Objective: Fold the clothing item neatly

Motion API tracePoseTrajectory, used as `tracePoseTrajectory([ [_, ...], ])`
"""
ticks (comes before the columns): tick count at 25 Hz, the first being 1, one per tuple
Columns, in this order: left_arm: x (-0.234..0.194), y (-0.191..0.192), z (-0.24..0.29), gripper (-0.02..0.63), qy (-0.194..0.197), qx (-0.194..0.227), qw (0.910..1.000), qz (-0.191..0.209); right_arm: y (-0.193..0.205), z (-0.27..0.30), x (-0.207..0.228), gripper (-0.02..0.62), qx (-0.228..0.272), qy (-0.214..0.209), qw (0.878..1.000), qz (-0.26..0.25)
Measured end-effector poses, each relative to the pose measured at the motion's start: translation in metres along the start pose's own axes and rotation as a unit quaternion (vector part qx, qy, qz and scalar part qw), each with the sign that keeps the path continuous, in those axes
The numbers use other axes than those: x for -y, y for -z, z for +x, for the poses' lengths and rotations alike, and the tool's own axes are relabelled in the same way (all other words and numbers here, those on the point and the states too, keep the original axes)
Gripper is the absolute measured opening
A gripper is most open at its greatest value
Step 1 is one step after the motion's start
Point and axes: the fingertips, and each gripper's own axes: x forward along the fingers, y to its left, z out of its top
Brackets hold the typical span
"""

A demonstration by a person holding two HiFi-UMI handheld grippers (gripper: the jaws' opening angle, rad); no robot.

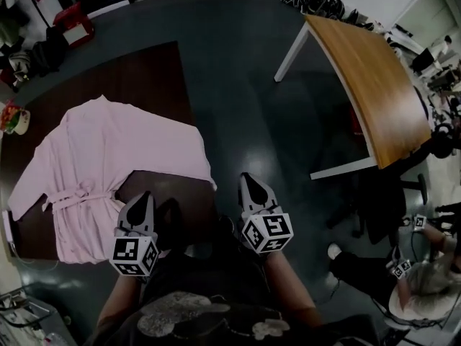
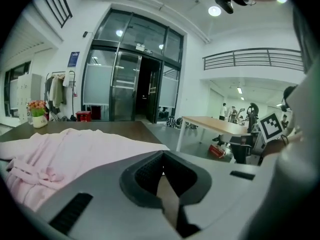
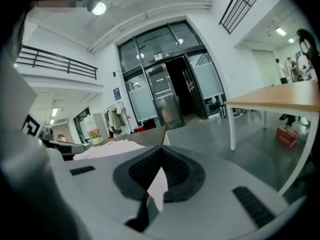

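Lying spread flat on the dark brown tabletop (image 1: 162,71), the pink robe (image 1: 122,143) takes up the left of the scene. Its collar is toward the far side and its hem toward the near edge. Both sleeves are stretched out sideways, the right one ending at the tabletop's right edge. A belt (image 1: 72,193) of the same pink is tied across the waist.

The left hand-held gripper (image 1: 144,200) hangs over the near part of the tabletop, just right of the robe's skirt and apart from the cloth. Its jaws are pressed together with nothing between them. The right hand-held gripper (image 1: 250,184) is over the dark grey floor (image 1: 259,107), just right of the tabletop and near the tip of the right sleeve. Its jaws are likewise pressed together and empty. In the right gripper view a pale sliver of the robe shows through the opening behind the tips.

A pot of flowers (image 2: 38,115) stands at the tabletop's far left end. A red box (image 1: 72,24) sits on the floor beyond it, and a light wooden table (image 1: 367,85) on white legs stands well apart at the far right.
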Motion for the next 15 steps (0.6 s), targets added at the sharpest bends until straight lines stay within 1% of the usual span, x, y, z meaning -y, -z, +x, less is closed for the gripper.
tracePoseTrajectory([
  [3, 0.021, 0.007, 0.017, 0.009, -0.013, -0.012, 0.9998, 0.000, 0.016, 0.011, 0.009, -0.009, -0.025, -0.035, 0.999, -0.020],
  [7, 0.040, 0.022, 0.040, 0.009, -0.025, -0.028, 0.9993, -0.002, 0.059, 0.026, 0.008, -0.008, -0.075, -0.090, 0.991, -0.061],
  [11, 0.049, 0.036, 0.057, 0.009, -0.033, -0.040, 0.9986, -0.011, 0.103, 0.040, 0.004, -0.005, -0.122, -0.130, 0.982, -0.057],
  [12, 0.051, 0.041, 0.058, 0.009, -0.034, -0.044, 0.9984, -0.013, 0.114, 0.040, 0.002, 0.009, -0.136, -0.138, 0.980, -0.055],
  [15, 0.051, 0.052, 0.064, 0.009, -0.039, -0.056, 0.9975, -0.018, 0.147, 0.044, -0.001, 0.088, -0.172, -0.151, 0.972, -0.059],
])
